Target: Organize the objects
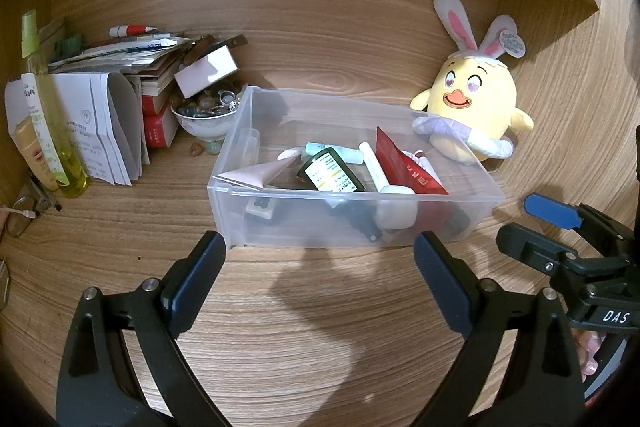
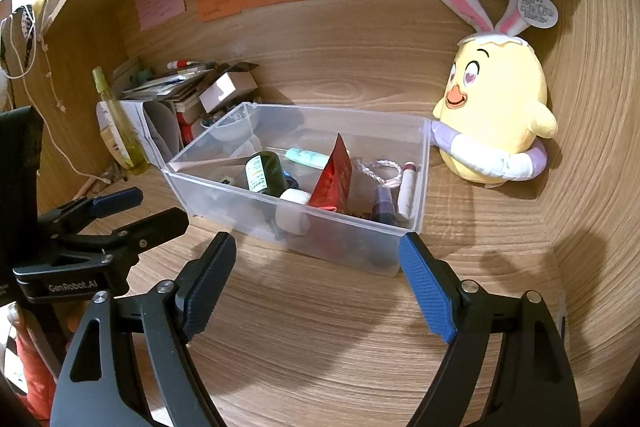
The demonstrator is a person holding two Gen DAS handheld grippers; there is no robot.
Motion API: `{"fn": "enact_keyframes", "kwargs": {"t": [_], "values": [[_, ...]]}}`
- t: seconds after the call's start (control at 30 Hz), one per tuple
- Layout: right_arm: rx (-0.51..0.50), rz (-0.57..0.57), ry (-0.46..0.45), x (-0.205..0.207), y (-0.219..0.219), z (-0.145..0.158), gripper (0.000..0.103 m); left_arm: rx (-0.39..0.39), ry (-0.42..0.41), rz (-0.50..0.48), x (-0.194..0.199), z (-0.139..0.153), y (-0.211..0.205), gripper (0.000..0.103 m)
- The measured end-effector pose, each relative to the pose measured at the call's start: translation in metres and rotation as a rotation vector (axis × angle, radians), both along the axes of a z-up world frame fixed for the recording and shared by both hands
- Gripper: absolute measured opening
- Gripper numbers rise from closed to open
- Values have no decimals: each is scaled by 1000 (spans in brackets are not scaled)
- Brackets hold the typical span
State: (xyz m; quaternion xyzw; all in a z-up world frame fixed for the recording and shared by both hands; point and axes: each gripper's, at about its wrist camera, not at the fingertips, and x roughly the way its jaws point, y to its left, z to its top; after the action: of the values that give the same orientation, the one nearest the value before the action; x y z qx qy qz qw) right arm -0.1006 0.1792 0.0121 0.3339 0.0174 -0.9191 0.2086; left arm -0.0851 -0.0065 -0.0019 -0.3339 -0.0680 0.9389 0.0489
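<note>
Left wrist view: my left gripper (image 1: 318, 259) hovers with jaws wide apart, empty, just before the clear bin (image 1: 280, 223) on the desk (image 1: 320, 327). Inside lie a dark bottle (image 1: 330, 175), red packet (image 1: 404, 163) and white tube (image 1: 376, 167).

Right wrist view: my right gripper (image 2: 320, 267) also gapes empty near the bin's (image 2: 416, 163) corner; a plush chick (image 2: 500, 107) touches its far end.
</note>
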Motion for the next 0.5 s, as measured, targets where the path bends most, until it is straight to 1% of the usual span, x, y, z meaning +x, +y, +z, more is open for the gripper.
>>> {"fn": "enact_keyframes", "kwargs": {"t": [0.3,0.5], "values": [[-1,1,2,0,0,0,81,-28,41,-2,5,7,4,96],[-3,-8,12,-1,1,1,81,-33,46,-5,5,8,6,96]]}}
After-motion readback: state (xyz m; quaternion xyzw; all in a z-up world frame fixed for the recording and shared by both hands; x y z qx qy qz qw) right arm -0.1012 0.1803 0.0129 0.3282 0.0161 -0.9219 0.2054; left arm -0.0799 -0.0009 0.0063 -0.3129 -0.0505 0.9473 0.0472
